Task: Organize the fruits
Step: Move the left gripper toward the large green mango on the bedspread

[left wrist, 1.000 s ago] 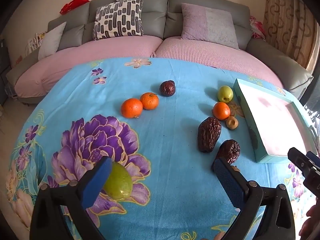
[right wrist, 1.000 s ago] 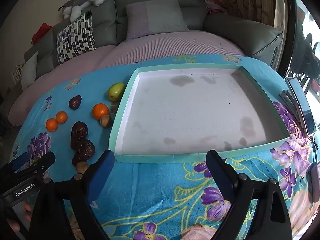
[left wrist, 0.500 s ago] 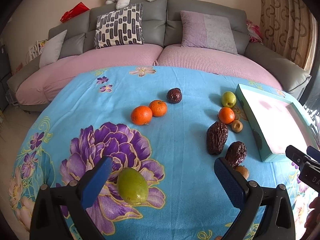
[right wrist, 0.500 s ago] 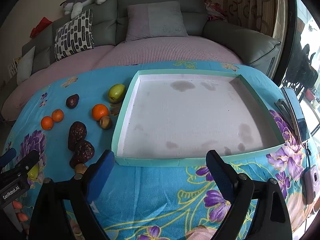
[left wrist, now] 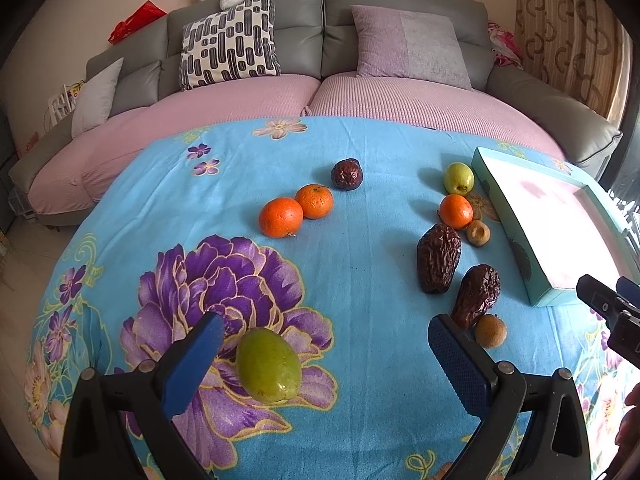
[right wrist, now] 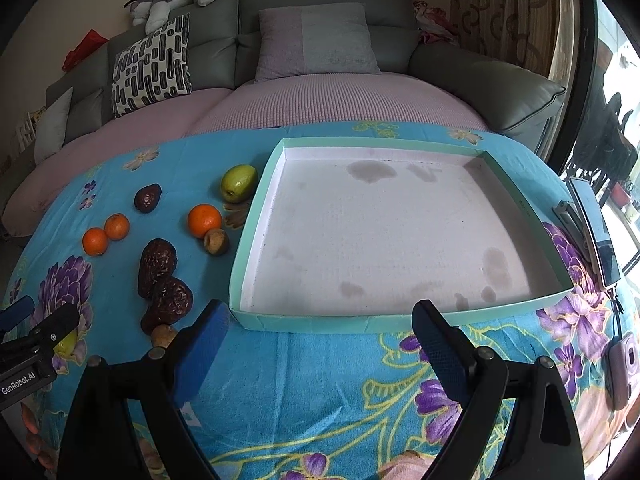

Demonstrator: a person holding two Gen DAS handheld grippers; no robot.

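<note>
Between my left gripper's (left wrist: 320, 344) wide-spread fingers lies the green mango (left wrist: 267, 365), nearer the left pad, untouched. Oranges (left wrist: 281, 217) sit at twelve o'clock. My right gripper (right wrist: 320, 334) gapes empty, tray (right wrist: 304, 322) at twelve.

Empty teal tray (right wrist: 508, 184) beyond spread fingers (right wrist: 204, 344), scattered fruit, perhaps dates (right wrist: 158, 266), left.

The left wrist view looks forward and down from low over the table's (left wrist: 360, 260) near left part, toward the sofa (left wrist: 320, 20). The right wrist view sits close above the near edge by the shallow box (right wrist: 304, 322), facing the same sofa. Both share the two dates (left wrist: 438, 258), the oranges (left wrist: 280, 217) and the box
</note>
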